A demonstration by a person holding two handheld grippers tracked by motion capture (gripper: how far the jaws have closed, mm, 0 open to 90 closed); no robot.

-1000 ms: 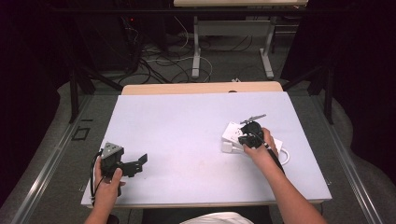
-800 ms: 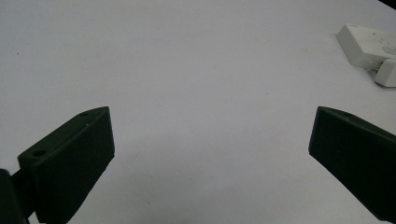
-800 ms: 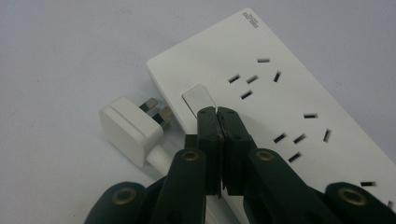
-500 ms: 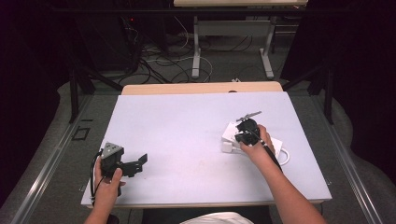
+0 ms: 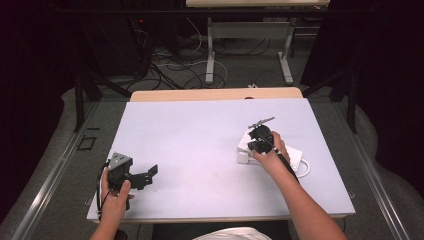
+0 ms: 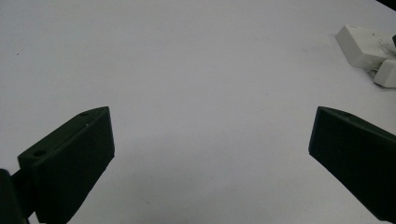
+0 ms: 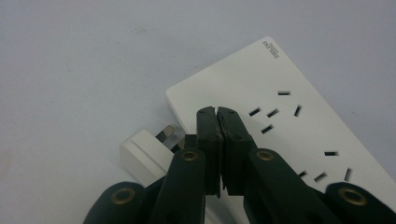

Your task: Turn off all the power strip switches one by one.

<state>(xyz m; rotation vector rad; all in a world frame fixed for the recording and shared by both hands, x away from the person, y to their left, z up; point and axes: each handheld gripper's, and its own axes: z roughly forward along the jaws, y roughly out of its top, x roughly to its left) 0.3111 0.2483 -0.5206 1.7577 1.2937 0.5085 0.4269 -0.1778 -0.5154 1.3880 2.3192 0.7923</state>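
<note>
A white power strip (image 5: 295,156) lies flat on the right part of the table (image 5: 200,130), and a small white plug (image 5: 243,157) lies at its left end. In the right gripper view the plug (image 7: 142,151) lies on its side, prongs toward the strip (image 7: 261,79). My right gripper (image 7: 217,112) hovers over the strip's near corner, jaws pressed together with nothing between them; in the high view this right gripper (image 5: 260,140) sits over the strip's left end. My left gripper (image 5: 147,175) rests near the table's front left, open, with bare tabletop between its jaws (image 6: 210,121).
The left gripper view shows the power strip (image 6: 362,44) and plug (image 6: 386,74) far off at its upper right. A wooden table edge (image 5: 215,94) adjoins the far side. Cables and metal desk legs (image 5: 210,55) stand on the floor beyond.
My right gripper has shifted slightly left and farther away over the strip's end. The left gripper has stayed where it was.
</note>
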